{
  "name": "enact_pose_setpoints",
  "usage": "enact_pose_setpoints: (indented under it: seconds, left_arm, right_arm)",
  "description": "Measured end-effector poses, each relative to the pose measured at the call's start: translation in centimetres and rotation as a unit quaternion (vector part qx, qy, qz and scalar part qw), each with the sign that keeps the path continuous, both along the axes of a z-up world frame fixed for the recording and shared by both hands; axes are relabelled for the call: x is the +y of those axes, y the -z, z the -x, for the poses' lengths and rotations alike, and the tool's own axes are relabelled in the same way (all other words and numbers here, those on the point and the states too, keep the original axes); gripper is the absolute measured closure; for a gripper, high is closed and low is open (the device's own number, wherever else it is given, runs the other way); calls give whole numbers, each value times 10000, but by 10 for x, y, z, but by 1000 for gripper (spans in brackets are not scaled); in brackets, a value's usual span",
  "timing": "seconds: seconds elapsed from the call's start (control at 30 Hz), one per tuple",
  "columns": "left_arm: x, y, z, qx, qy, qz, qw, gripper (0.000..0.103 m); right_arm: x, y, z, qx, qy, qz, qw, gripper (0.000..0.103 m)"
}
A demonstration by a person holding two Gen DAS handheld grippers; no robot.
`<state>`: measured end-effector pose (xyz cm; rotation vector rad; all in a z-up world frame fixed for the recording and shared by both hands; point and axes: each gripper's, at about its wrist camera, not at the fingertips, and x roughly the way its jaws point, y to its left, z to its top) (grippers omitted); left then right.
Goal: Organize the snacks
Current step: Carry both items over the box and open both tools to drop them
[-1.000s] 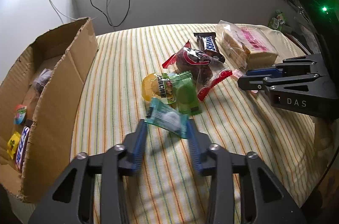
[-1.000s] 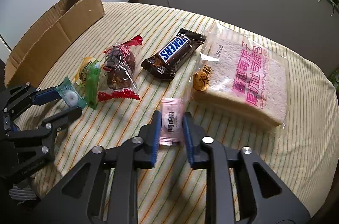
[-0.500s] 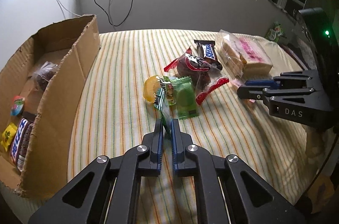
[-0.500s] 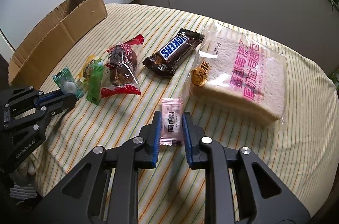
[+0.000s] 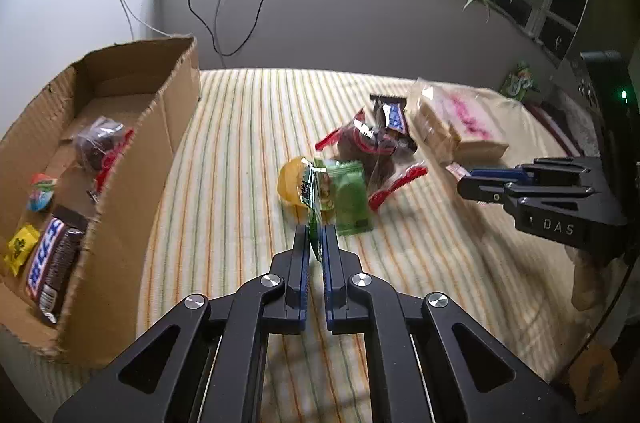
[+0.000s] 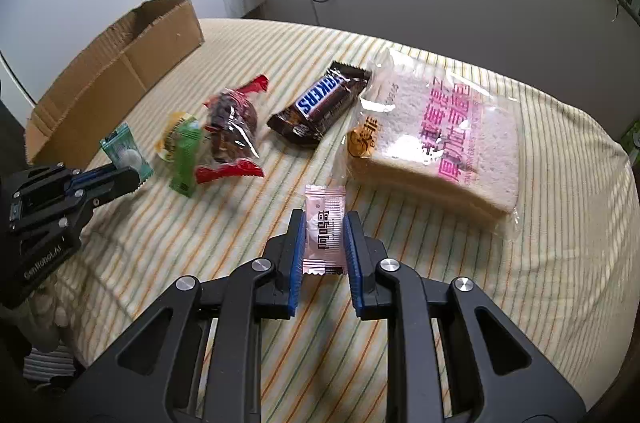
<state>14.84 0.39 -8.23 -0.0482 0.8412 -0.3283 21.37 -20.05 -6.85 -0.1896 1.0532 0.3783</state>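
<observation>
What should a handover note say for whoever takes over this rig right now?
Left gripper: shut on the teal candy packet, lifted off the cloth.
Right gripper: around the pink sachet, which it appears to grip.
Cardboard box, at the left, holds a Snickers bar, a red-wrapped cake and two small sweets.
Left on the striped cloth: yellow jelly cup, green packet, red-wrapped cake, Snickers bar, bread pack.
Next: probably box both held items, then the rest.
</observation>
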Motion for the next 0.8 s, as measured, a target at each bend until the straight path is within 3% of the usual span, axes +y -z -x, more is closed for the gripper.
enact_pose_setpoints:
  seconds: [0.43, 0.8]
  left_arm:
    - [37, -44, 8, -491, -388, 197, 9978, 98]
    - [92, -57, 10, -698, -908, 138, 9933, 98]
  right_arm:
    - [27, -52, 6, -532, -326, -224, 9978, 83]
    - [104, -82, -16, -873, -899, -288, 9917, 83]
